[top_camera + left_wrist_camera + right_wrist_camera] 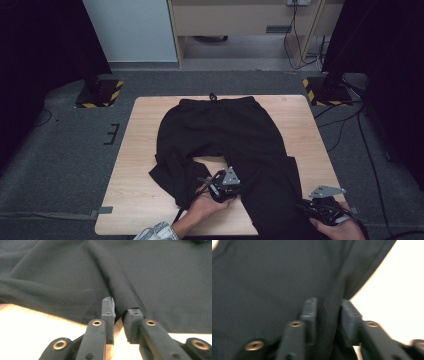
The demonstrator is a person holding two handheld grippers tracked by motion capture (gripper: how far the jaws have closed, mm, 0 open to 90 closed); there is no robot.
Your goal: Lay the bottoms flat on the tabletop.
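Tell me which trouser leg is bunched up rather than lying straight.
The leg on the left of the high view, beside the left gripper: it is crumpled and shortened, while the other leg runs straight to the table's near edge.

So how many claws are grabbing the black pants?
2. The left claw pinches a fold at the inner edge of one leg, mid-table. The right claw pinches the outer edge of the same leg of the pants, at the near right corner.

Your left gripper (218, 186) and right gripper (320, 209) are black, brass-riveted, each topped by a grey triangular plate; your left sleeve (159, 232) is pale plaid.
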